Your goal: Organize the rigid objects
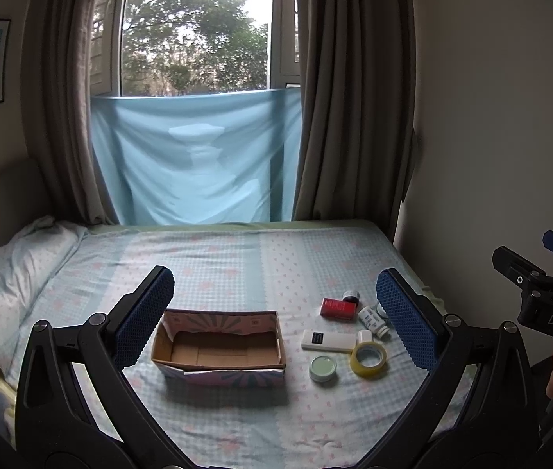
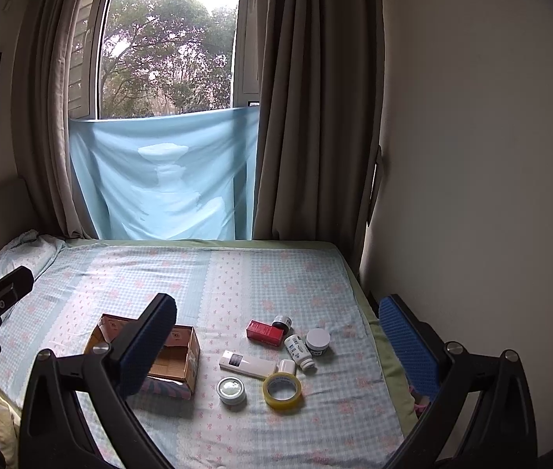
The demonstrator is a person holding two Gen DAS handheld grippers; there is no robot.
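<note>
On the bed (image 1: 237, 258), a pillow (image 1: 14, 265) lies at the far left. The left gripper (image 1: 274, 312) hovers over the near part of the bed with its jaws spread wide and nothing between them. Between its blue pads in the left wrist view sits an open cardboard box (image 1: 219, 346), its inside bare cardboard with nothing in it.

Just right of the box lies a cluster of small rigid things, all resting on the sheet. Nearest the box is a white remote (image 1: 328, 341), lying flat, and in front of it a round green-lidded tin (image 1: 322, 368). Beside the tin stands a roll of yellow tape (image 1: 368, 358), touching a small white cap (image 1: 364, 336). Behind the remote is a red box (image 1: 338, 308), with a dark-capped jar (image 1: 351, 296) at its far end. A white bottle (image 1: 372, 320) lies on its side right of the red box. In the right wrist view a white-lidded jar (image 2: 318, 341) stands just beside that bottle.

The right gripper (image 2: 278, 346) hangs above this cluster, jaws wide apart and holding nothing; its body shows at the right edge of the left wrist view.
</note>
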